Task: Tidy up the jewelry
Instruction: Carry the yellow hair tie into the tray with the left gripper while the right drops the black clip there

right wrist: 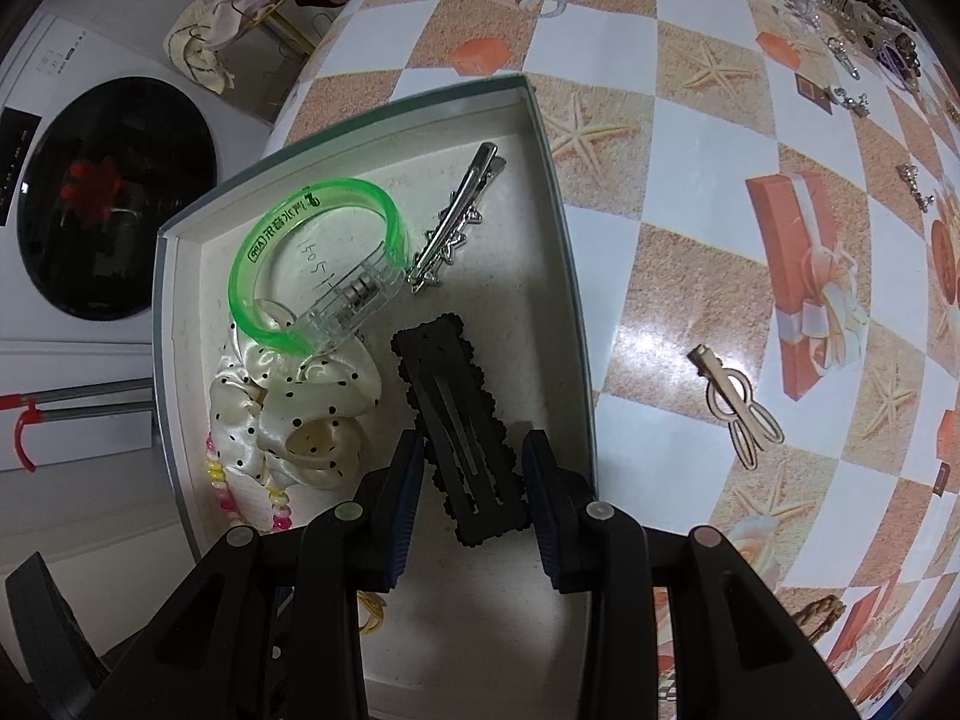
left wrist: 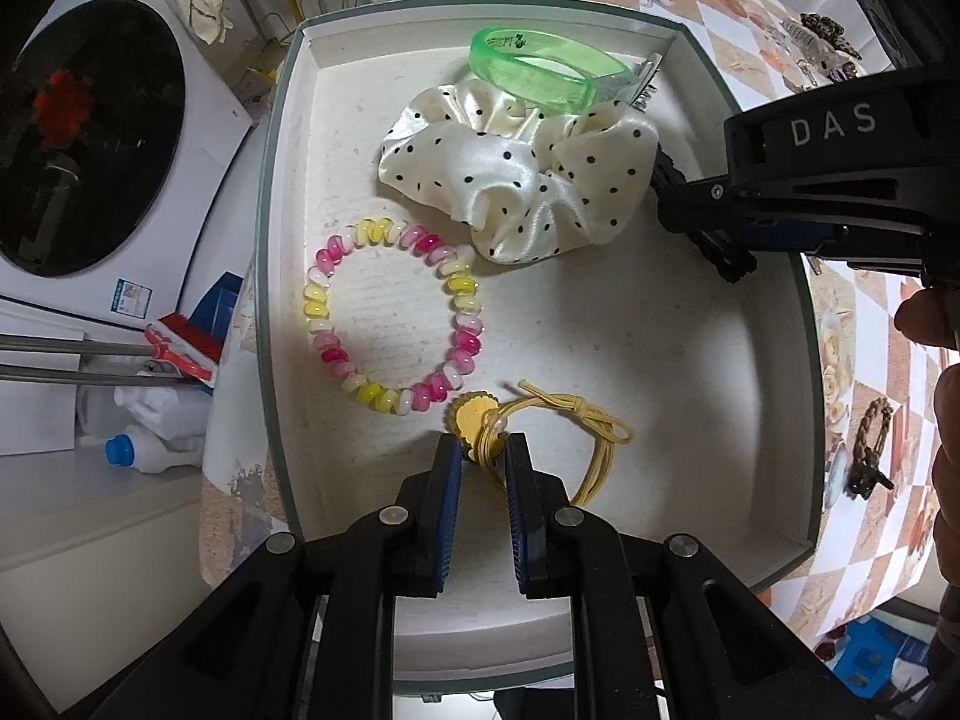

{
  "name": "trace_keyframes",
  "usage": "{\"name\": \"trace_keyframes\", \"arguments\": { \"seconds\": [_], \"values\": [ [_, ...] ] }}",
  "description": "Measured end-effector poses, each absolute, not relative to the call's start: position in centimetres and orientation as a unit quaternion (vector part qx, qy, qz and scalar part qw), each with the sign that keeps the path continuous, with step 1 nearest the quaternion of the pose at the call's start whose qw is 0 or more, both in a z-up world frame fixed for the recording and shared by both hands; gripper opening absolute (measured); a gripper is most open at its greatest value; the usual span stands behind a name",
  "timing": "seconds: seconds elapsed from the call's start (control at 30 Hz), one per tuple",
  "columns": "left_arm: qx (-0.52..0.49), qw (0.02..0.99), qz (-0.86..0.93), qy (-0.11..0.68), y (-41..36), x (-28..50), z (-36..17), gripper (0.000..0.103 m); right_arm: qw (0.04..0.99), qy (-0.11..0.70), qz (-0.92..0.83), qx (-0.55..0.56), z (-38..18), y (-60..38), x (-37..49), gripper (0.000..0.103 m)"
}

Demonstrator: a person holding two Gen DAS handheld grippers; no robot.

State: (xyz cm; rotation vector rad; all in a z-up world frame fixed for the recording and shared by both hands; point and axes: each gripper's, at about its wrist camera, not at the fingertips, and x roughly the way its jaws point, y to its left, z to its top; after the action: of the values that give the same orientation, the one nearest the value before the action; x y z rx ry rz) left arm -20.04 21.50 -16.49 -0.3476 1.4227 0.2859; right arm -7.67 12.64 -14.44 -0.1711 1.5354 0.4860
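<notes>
A white box holds a green bangle, a polka-dot scrunchie, a pink and yellow bead bracelet and a yellow hair tie. My left gripper is open just over the yellow hair tie's disc. My right gripper is open around a black snap hair clip lying in the box; it shows in the left view too. A silver clip lies beside the bangle and scrunchie.
The box sits on a checkered tablecloth. A gold clip lies on it right of the box; several more clips lie at the far right. A braided clip lies right of the box. A washing machine stands left.
</notes>
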Motion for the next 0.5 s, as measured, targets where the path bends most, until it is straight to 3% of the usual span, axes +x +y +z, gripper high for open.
{"name": "trace_keyframes", "arguments": {
  "seconds": [0.1, 0.27, 0.5],
  "values": [
    [-0.153, 0.734, 0.134, 0.648, 21.6, -20.1, -16.5, 0.020, 0.685, 0.691, 0.219, -0.074, -14.7, 12.6, -7.6, 0.041],
    [-0.144, 0.735, 0.138, 0.649, 21.7, -20.0, -16.0, 0.020, 0.683, 0.688, 0.240, -0.056, -13.9, 12.7, -7.7, 0.057],
    [-0.130, 0.736, 0.134, 0.651, 21.2, -19.5, -15.1, 0.020, 0.690, 0.672, 0.267, -0.022, -11.0, 12.7, -8.0, 0.062]
  ]
}}
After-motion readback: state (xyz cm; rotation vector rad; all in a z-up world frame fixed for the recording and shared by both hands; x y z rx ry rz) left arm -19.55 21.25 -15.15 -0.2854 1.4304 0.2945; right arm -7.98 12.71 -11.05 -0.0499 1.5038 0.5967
